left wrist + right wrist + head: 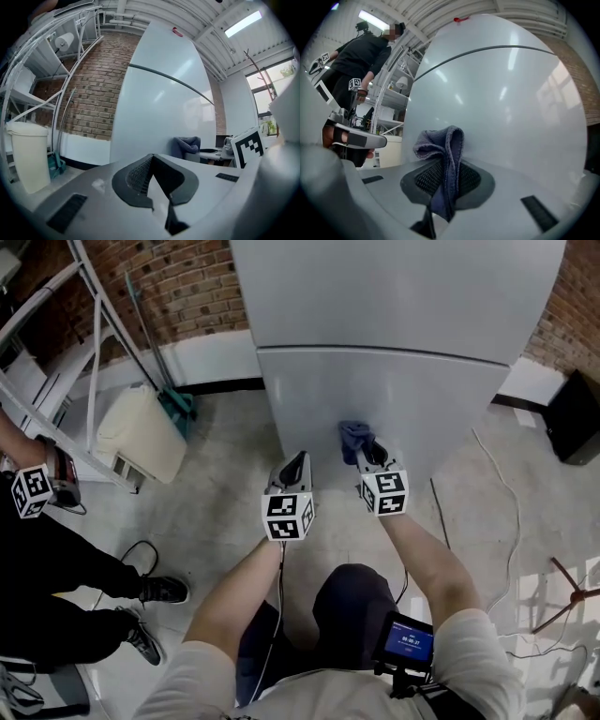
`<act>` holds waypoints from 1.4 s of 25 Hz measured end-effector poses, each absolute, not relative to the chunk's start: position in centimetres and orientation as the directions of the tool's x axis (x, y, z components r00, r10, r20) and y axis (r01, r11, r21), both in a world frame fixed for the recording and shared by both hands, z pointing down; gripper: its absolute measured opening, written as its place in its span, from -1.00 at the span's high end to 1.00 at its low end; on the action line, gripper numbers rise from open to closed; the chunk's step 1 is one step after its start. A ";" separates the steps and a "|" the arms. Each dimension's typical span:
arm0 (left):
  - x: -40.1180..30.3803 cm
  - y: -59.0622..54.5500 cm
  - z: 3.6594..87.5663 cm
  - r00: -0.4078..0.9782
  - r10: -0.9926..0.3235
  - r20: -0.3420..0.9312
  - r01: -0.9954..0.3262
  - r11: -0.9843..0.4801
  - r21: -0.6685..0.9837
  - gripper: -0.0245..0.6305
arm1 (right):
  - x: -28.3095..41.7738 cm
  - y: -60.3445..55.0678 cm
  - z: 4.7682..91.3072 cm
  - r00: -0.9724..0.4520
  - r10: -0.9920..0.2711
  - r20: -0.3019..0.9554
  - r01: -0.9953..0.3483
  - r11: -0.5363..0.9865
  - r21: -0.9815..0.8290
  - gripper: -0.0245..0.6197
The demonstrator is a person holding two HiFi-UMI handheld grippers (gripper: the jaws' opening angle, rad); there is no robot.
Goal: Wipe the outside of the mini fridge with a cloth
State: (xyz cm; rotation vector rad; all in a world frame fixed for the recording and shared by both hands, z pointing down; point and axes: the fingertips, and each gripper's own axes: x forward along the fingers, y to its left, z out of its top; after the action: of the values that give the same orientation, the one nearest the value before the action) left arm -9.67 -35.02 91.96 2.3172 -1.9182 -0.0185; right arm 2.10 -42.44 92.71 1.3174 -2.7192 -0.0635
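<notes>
The grey mini fridge [394, 324] stands in front of me, with a dark seam between its two doors. My right gripper [367, 451] is shut on a blue-grey cloth [354, 437], and the cloth's bunched end presses against the lower door. In the right gripper view the cloth [446, 161] hangs folded between the jaws, right at the fridge [506, 98]. My left gripper [296, 463] hovers beside the right one, a little short of the lower door, jaws shut with nothing in them. From the left gripper view the fridge [159, 103] and the cloth [186, 146] show ahead.
A cream bin [141, 435] and a teal dustpan [178, 407] sit left of the fridge by a white metal rack [66, 352]. Another person [66, 568] stands at the left. A cable [506, 512] trails over the floor at the right, near a black box [574, 416].
</notes>
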 end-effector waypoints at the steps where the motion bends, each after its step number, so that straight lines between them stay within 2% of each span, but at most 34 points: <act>1: -8.9 -35.4 91.9 0.199 -0.977 0.075 -0.975 -0.190 0.112 0.92 | 3.1 -42.6 92.8 -0.608 -0.789 0.089 -0.784 0.614 0.088 0.74; 13: -1.3 -37.7 93.0 0.302 -0.950 0.081 -0.950 -0.293 0.105 0.92 | 15.6 -45.2 94.1 -0.472 -0.878 0.082 -0.877 0.477 0.055 0.74; 23: 1.0 -38.0 93.6 0.330 -0.939 0.092 -0.942 -0.321 0.101 0.92 | 25.5 -47.6 95.2 -0.311 -0.944 0.112 -0.947 0.317 0.042 0.74; 30: -0.1 -37.7 94.1 0.309 -0.946 0.095 -0.949 -0.299 0.099 0.92 | 26.5 -47.6 95.4 -0.279 -0.954 0.109 -0.959 0.283 0.023 0.74; 35: -2.2 -37.1 94.6 0.280 -0.955 0.094 -0.958 -0.271 0.099 0.92 | 23.1 -45.7 96.4 -0.332 -0.937 0.110 -0.942 0.336 0.018 0.74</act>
State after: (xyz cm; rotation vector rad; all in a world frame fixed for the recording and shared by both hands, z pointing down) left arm -2.20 -37.13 94.63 2.4007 -1.8074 0.0238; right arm 23.06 -45.67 96.39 1.7527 -2.4837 0.0740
